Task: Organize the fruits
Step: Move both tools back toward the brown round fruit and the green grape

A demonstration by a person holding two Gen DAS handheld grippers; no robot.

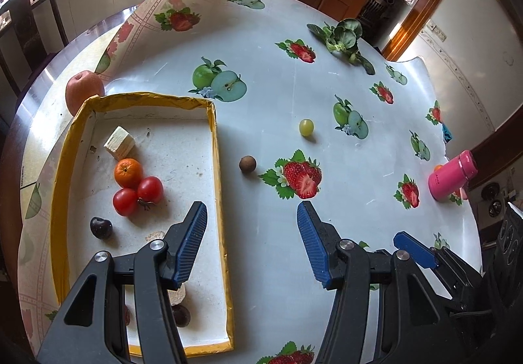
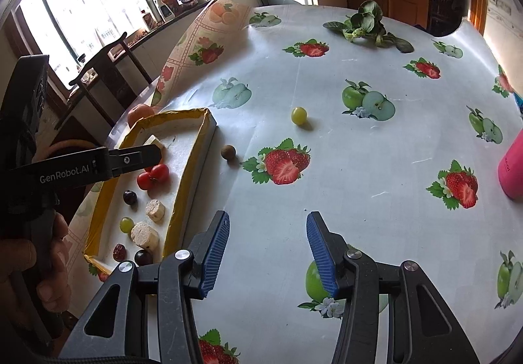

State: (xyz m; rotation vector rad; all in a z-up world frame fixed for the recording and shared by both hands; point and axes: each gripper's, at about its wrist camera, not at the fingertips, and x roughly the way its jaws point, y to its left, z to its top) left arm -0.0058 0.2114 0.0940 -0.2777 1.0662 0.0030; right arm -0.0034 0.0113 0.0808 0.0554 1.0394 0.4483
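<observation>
Most fruit already lies in the yellow-rimmed tray (image 1: 215,148) at the left of the bench (image 1: 327,95): an orange (image 1: 128,172), two tomatoes (image 1: 139,195) and dark plums (image 1: 101,227). A green grape (image 1: 306,127) and a brown longan (image 1: 247,164) remain on the bench right of the tray, and an apple (image 1: 83,91) sits beyond its far left corner. The left hand-held gripper (image 1: 251,246) and the right hand-held gripper (image 2: 266,254) both stand open and empty.

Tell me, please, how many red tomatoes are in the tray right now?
2: one tomato touches the orange near the tray's middle, and the other tomato sits against both, nearer the camera. The left gripper may hide others.
</observation>
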